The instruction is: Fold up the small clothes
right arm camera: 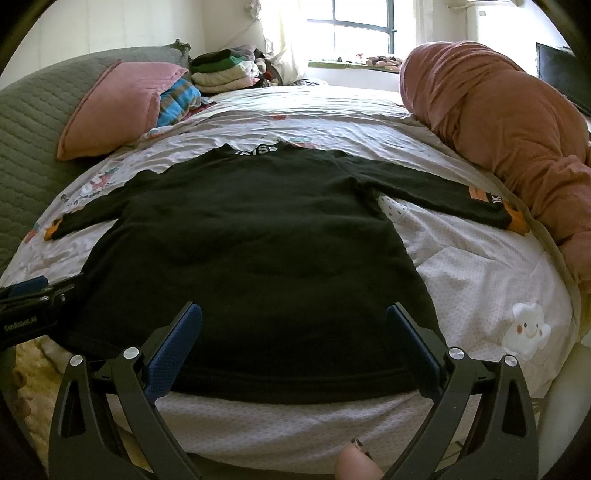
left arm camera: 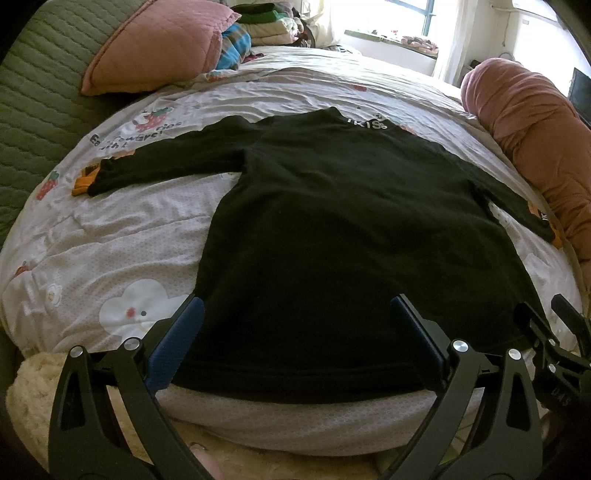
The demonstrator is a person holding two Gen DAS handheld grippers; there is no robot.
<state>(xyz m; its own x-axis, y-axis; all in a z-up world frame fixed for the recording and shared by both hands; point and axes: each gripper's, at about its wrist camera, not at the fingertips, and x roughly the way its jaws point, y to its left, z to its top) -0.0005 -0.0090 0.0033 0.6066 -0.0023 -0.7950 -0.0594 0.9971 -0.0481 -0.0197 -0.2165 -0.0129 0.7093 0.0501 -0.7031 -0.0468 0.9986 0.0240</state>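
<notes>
My left tongs (left arm camera: pixel 295 341) and right tongs (right arm camera: pixel 293 341) both stand spread wide, grasping nothing, poised at the near hem of the black shirt (left arm camera: pixel 332 229). The shirt lies flat on the bed sheet (left arm camera: pixel 122 236), sleeves out sideways, collar pointing toward the window (right arm camera: pixel 360 26).

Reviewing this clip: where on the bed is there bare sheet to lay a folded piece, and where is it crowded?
Bare sheet lies between the black shirt and the rolled pink duvet, below the right sleeve. Another patch sits left of the shirt, under the left sleeve. The head end is crowded: pink pillow and clothes stack.
</notes>
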